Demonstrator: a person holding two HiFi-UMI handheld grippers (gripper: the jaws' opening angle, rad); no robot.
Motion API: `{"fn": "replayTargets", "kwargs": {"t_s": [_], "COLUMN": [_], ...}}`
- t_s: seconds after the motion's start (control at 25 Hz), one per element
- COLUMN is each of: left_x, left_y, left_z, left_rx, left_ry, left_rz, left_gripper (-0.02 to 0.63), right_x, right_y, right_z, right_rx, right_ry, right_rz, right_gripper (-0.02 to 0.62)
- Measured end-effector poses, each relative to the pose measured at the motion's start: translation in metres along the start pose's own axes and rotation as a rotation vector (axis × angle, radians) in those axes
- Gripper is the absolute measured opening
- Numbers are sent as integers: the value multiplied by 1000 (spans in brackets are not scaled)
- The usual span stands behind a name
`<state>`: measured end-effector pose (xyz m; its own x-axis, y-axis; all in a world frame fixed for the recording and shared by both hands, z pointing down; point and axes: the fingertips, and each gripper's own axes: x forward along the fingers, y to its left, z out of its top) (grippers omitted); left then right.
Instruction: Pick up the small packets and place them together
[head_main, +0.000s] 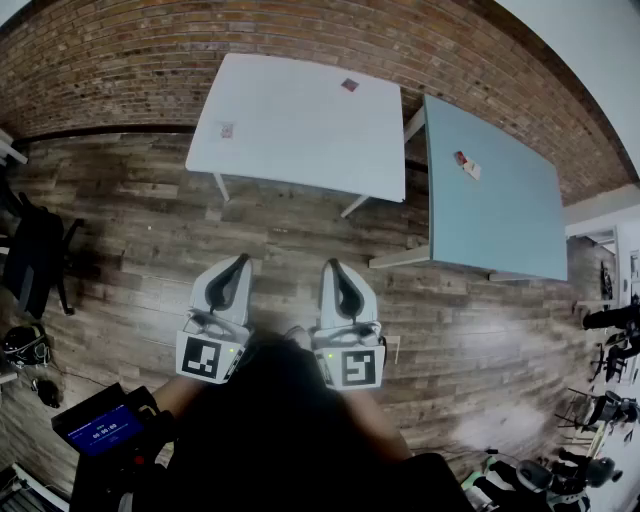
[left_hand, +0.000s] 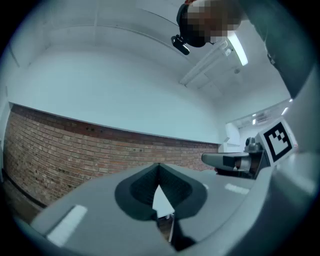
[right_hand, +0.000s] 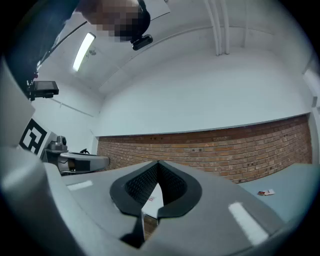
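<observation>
4 small packets are seen lying apart: a pale packet (head_main: 227, 129) near the left edge of the white table (head_main: 300, 140), a red packet (head_main: 349, 85) near its far edge, and a pair of packets (head_main: 466, 165) set just beside each other on the blue-grey table (head_main: 500, 220). both tables are stood on a wood floor (head_main: 130, 230) before a brick wall (head_main: 150, 60). the left gripper (head_main: 240, 261) and right gripper (head_main: 331, 264) are held side by side, well short of the tables, each clenched with nothing between its jaws.
</observation>
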<state>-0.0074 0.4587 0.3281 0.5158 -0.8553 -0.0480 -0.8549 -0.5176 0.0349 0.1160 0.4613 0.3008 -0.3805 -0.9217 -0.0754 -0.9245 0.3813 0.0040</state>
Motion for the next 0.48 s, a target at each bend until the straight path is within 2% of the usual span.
{"fn": "replayTargets", "kwargs": {"t_s": [0.24,0.48], "left_x": [3,0], "left_y": [10,-11], "left_z": [5,4], "left_rx": [-10,20], "left_ry": [-4,13], "left_rz": [7,52], "left_gripper": [0,0], "right_x": [1,-22], "right_y": [-11,-40], "right_z": [-12,-15], "right_rx": [29,71], "right_ry": [58,54], "right_rz": [2,11], "right_gripper": [2,2]}}
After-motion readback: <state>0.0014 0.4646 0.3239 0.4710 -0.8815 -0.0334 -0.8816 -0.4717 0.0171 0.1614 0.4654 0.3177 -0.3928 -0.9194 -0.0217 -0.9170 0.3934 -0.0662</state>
